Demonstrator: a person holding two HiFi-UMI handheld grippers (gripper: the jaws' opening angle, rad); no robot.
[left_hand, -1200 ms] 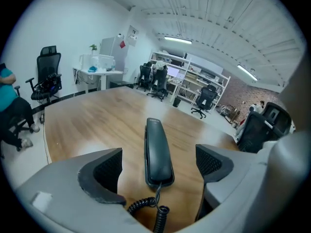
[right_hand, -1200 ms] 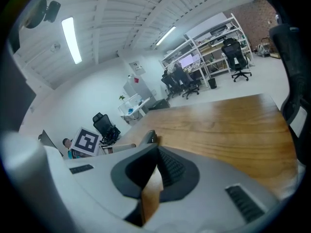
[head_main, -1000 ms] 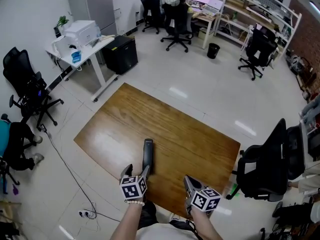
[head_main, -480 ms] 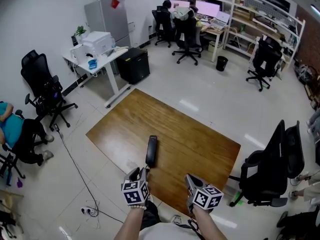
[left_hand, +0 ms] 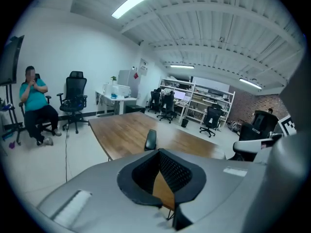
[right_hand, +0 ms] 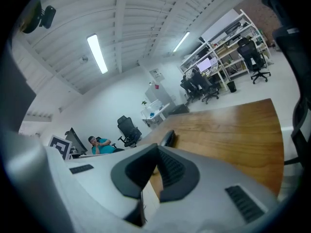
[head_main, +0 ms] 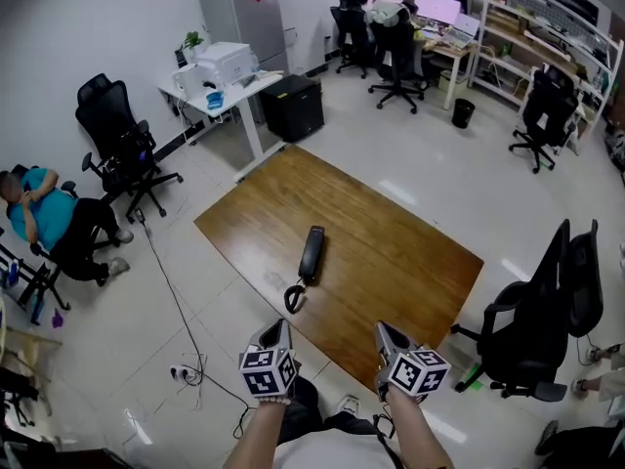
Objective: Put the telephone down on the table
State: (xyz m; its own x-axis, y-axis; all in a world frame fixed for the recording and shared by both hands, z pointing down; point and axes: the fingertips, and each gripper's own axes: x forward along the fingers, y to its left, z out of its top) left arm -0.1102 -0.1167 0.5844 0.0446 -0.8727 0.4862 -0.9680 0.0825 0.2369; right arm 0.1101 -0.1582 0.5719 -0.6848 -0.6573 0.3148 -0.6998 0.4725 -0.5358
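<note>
Black telephone [head_main: 312, 250], cord [head_main: 294, 297] only in head view

Head view steeply down from high above; both gripper views low, near-level across the shared table [head_main: 391, 247].

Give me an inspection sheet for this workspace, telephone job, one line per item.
Surface: wooden table, bare wood apart from the telephone.
Job's things: telephone lying flat on the table, clear of both tools.
Clutter: nothing seen.
Grippers: left tool shut, empty; right tool shut, empty; both by the near edge.
Cables: telephone cord curled at its near end; floor cable left of table.
Surroundings: seated person, office chairs, white desk.
</note>
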